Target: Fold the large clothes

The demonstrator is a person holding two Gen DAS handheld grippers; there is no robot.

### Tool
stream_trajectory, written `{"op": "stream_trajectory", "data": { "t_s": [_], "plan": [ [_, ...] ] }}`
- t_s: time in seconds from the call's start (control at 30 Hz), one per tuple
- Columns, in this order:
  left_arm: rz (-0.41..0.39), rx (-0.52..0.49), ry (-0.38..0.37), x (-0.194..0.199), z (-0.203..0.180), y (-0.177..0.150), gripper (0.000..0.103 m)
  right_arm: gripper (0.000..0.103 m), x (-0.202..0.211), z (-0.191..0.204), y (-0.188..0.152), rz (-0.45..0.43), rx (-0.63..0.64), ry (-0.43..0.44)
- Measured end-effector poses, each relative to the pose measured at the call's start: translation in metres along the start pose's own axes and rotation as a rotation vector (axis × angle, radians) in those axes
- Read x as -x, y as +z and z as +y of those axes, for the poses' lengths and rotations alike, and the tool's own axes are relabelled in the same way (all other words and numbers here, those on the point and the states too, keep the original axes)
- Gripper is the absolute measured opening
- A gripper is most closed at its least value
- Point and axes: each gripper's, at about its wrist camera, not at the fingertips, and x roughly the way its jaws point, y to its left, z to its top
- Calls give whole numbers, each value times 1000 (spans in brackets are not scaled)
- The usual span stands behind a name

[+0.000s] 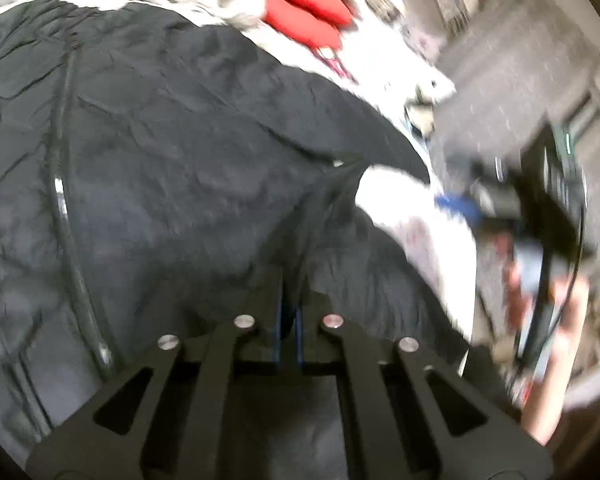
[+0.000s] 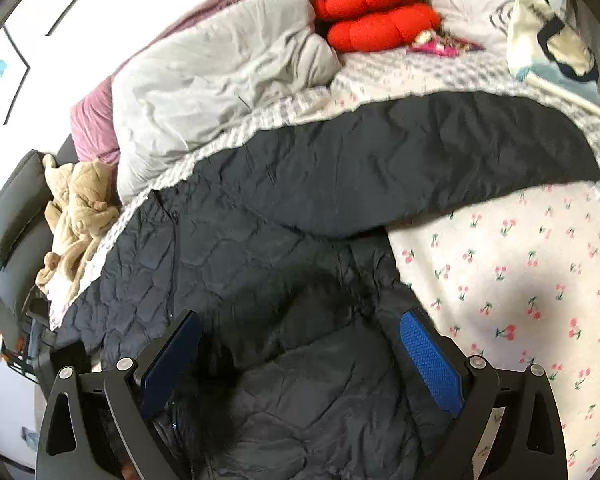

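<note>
Left gripper [image 1: 288,280] is pinched together on a fold of the black jacket [image 1: 160,152]; right gripper [image 2: 300,360] gapes wide above it. Puffy, soft and probably slippery, the jacket is best gripped at seams or hems.

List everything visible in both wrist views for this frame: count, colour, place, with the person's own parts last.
jacket: one, black quilted, spread across the bed
sheet: one, white with cherry print, under the jacket
duvet: one, grey, bunched at the far side
blanket: one, mauve, beyond the duvet
cushions: two, red, stacked at the far end
plush toy: one, beige, left edge of the bed
pillow: one, white and pale blue print, far right
left gripper: black, shut on a jacket fold
right gripper: black with blue pads, open above the jacket
hand: one, holding the right gripper, blurred
</note>
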Motion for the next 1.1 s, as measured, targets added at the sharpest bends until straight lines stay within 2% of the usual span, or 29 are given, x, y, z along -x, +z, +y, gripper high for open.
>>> {"op": "stream_trajectory", "data": {
  "t_s": [0.07, 0.1, 0.17, 0.2, 0.23, 0.27, 0.33, 0.4, 0.47, 0.53, 0.67, 0.77, 0.87, 0.93, 1.1],
  "plan": [
    [70, -28, 28, -5, -3, -16, 16, 101, 2, 5, -1, -13, 17, -2],
    [118, -37, 58, -8, -3, -26, 23, 101, 0, 8, -3, -6, 30, -4],
    [164, -42, 90, -8, -3, -38, 34, 101, -5, 14, -9, 8, 61, -9],
    [177, -44, 109, -4, -4, -43, 43, 101, -13, 20, -15, 21, 96, -18],
    [178, -46, 128, 0, -5, -46, 54, 101, -20, 23, -21, 40, 123, -27],
    [167, -48, 165, 10, -7, -50, 60, 101, -32, 27, -28, 79, 162, -47],
    [136, -53, 213, 30, -10, -54, 79, 101, -55, 28, -44, 149, 219, -91],
    [123, -52, 271, 48, -7, -59, 87, 101, -81, 23, -69, 252, 293, -160],
    [114, -29, 352, 71, 3, -64, 90, 102, -97, 16, -89, 315, 358, -206],
    [99, 2, 433, 92, 14, -64, 93, 102, -92, 16, -100, 283, 427, -199],
    [39, 109, 539, 134, 41, -61, 98, 102, -69, 13, -95, 304, 332, -160],
    [-56, 254, 578, 173, 72, -60, 100, 102, -38, 20, -83, 229, 234, -58],
    [-139, 384, 616, 207, 99, -61, 102, 102, -6, 39, -71, 114, 173, 35],
    [-165, 444, 629, 219, 113, -59, 102, 103, 2, 50, -67, 83, 147, 97],
    [-282, 581, 658, 264, 154, -63, 102, 103, -5, 91, -62, 82, 120, 233]
  ]
}}
